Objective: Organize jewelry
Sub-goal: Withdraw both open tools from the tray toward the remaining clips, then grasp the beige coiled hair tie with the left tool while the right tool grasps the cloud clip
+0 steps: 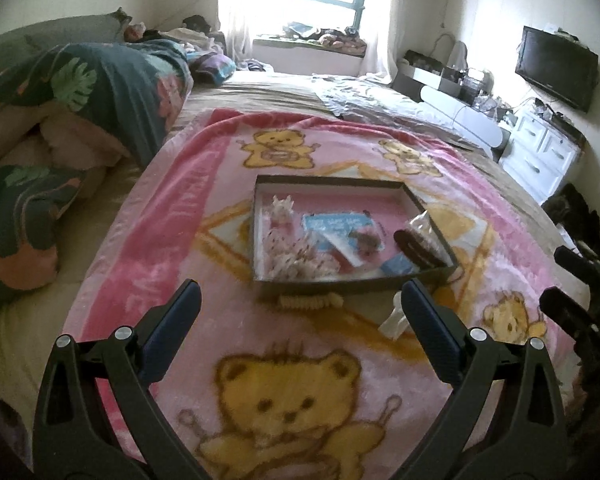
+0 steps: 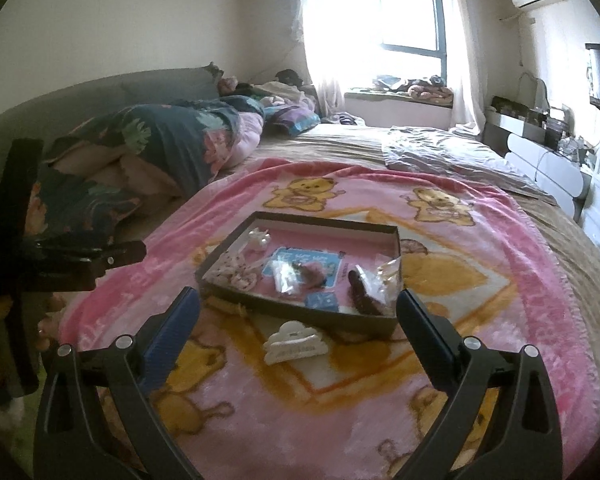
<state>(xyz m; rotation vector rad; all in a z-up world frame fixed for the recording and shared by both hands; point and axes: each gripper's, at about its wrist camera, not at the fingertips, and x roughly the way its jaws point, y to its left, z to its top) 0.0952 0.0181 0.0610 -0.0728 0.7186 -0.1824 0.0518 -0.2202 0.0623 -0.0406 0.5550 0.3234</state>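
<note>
A shallow dark box (image 1: 356,285) (image 2: 300,314) lies on a pink bear-print blanket (image 1: 284,360) (image 2: 340,400). It holds hair ties, a blue card (image 1: 338,226) (image 2: 300,261), clear packets and a dark brown hair clip (image 1: 414,250) (image 2: 362,294). Just outside its near wall lie a white claw clip (image 2: 293,340) (image 1: 394,318) and a cream spiral hair tie (image 1: 310,301). My left gripper (image 1: 300,300) hangs open in front of the box, nothing between its fingers. My right gripper (image 2: 298,306) is open too, with the white claw clip just beyond its fingertips.
The blanket covers a bed with folded quilts and pillows (image 1: 80,120) (image 2: 140,152) at the left. A window (image 2: 400,20) is at the back, white drawers (image 1: 540,152) and a TV (image 1: 556,66) at the right. The other gripper shows at the view edges (image 1: 580,300) (image 2: 60,264).
</note>
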